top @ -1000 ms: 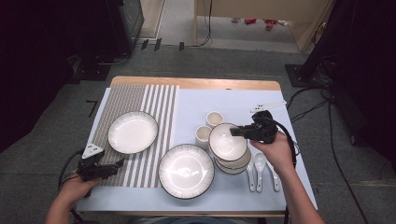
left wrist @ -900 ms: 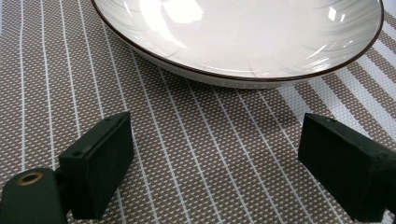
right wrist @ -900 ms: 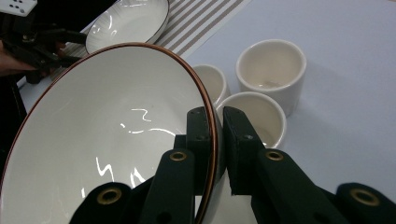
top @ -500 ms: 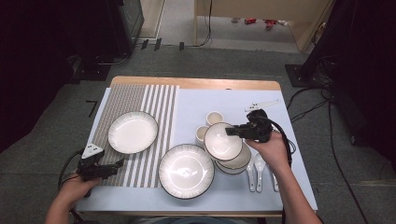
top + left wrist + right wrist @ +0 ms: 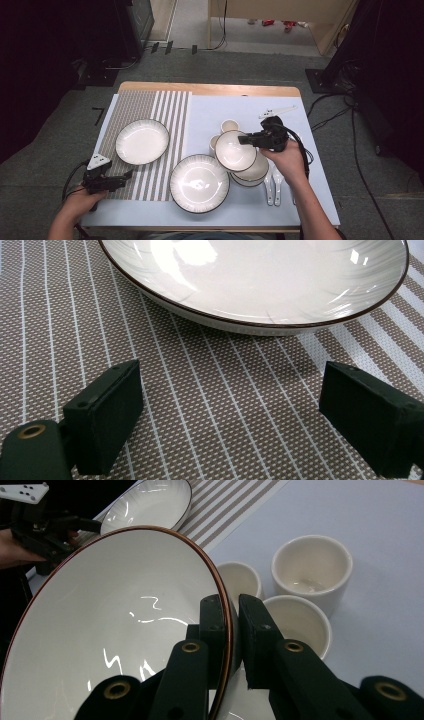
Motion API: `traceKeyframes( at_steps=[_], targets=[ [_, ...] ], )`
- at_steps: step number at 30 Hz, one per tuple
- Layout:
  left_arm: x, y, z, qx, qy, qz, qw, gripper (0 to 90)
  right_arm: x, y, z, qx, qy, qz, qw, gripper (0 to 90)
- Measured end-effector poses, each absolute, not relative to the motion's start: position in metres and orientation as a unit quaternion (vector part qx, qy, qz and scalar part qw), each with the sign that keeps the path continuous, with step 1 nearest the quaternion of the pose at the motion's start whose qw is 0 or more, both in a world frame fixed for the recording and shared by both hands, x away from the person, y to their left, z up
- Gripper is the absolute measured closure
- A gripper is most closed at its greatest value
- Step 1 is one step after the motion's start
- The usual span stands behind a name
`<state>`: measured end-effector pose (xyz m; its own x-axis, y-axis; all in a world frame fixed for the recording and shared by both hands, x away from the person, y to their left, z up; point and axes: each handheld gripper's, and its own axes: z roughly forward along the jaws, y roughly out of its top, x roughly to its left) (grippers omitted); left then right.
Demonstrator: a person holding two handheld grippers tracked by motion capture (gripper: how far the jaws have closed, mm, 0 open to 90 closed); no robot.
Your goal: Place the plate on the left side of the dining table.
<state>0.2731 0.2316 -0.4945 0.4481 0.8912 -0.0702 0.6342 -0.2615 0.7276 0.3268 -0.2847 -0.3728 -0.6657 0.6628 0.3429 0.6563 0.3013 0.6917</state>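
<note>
The right gripper is pinching the rim of a white bowl with a dark edge, its fingers closed onto the rim with one pad inside the bowl and one outside, as the right gripper view is showing. The bowl is tilting, raised off the stack of bowls that is sitting just below it at about 5 o'clock from it in the high view. At 12 o'clock from the held bowl three small cream cups are standing close together on the pale blue mat, and at 4 o'clock from the stack two white spoons are lying side by side. A wide plate is resting on the surface at 8 o'clock from the held bowl, straddling the edge where the blue mat is meeting the striped mat. A second plate is lying on the striped mat, well to 9 o'clock of the bowl. The left gripper is hovering low at 7 o'clock from that plate, its fingers standing wide apart with nothing between them but striped cloth, and the plate's rim is sitting just ahead of them.
</note>
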Motion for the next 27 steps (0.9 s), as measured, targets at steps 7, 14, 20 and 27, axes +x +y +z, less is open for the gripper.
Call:
traceKeyframes(
  at_steps=[7, 14, 20, 27],
  targets=[
    [0.273, 0.232, -0.494, 0.773, 0.493, 0.18, 0.356, 10.6, 0.328, -0.278, -0.372, 0.406, 0.809, 0.425, 0.001, 81.9],
    [0.273, 0.232, -0.494, 0.773, 0.494, 0.18, 0.357, 10.6, 0.329, -0.272, -0.37, 0.405, 0.81, 0.425, -0.001, 82.0],
    [0.273, 0.232, -0.494, 0.773, 0.493, 0.18, 0.356, 10.6, 0.33, -0.266, -0.369, 0.405, 0.811, 0.423, -0.001, 81.9],
    [0.273, 0.232, -0.494, 0.772, 0.494, 0.179, 0.358, 10.6, 0.332, -0.261, -0.369, 0.406, 0.81, 0.422, -0.001, 82.0]
  ],
)
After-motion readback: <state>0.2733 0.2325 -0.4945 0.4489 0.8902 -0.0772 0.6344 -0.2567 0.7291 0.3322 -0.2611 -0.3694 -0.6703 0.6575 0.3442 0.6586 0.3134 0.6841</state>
